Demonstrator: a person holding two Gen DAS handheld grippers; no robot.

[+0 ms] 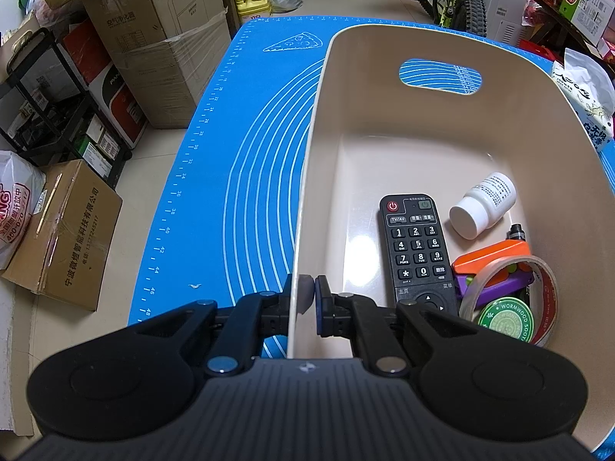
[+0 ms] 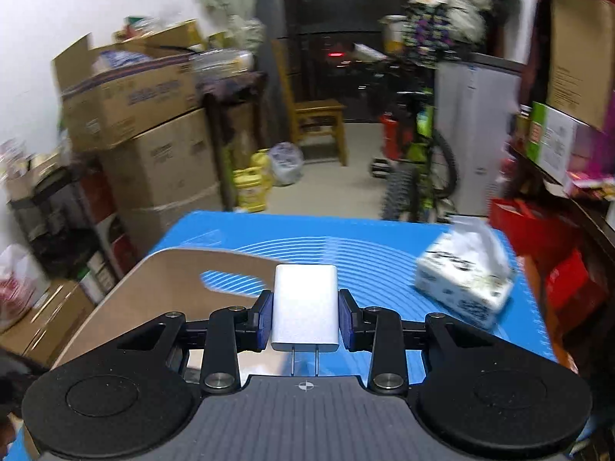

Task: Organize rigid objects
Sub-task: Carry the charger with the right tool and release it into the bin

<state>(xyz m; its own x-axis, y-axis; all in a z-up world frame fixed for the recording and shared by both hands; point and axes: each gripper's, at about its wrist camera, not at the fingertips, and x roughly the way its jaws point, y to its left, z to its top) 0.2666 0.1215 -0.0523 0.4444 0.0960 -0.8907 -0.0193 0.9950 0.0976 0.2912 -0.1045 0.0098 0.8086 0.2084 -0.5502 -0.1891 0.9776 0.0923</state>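
Beige plastic makes up the bin, which sits on a blue mat. The left gripper is clamped on the bin's near wall, one pad outside and one inside, pinning it in place.

Much of the sorting looks done. On the bin floor, seen from the left wrist, lie a remote at about 4 o'clock, a white bottle on its side at 3 o'clock, and a heap at 5 o'clock: an orange-and-purple item, a tape roll and a green tin.

What is left, by my reading, is the white charger — the right gripper has closed on its two flat sides and holds it in the air, above the mat and just beside the bin's far handle cut-out, at 6 o'clock in the right wrist view. It is not yet in the bin. A tissue pack lies on the mat at 3 o'clock; it is soft, so probably not part of the job.

The charger's long axis runs along the fingers, 12 to 6 o'clock. Its two prongs point to 6 o'clock, back toward the camera, and its plain end faces 12 o'clock.

The remote's long axis runs roughly 11 to 5 o'clock, power button at the far end.
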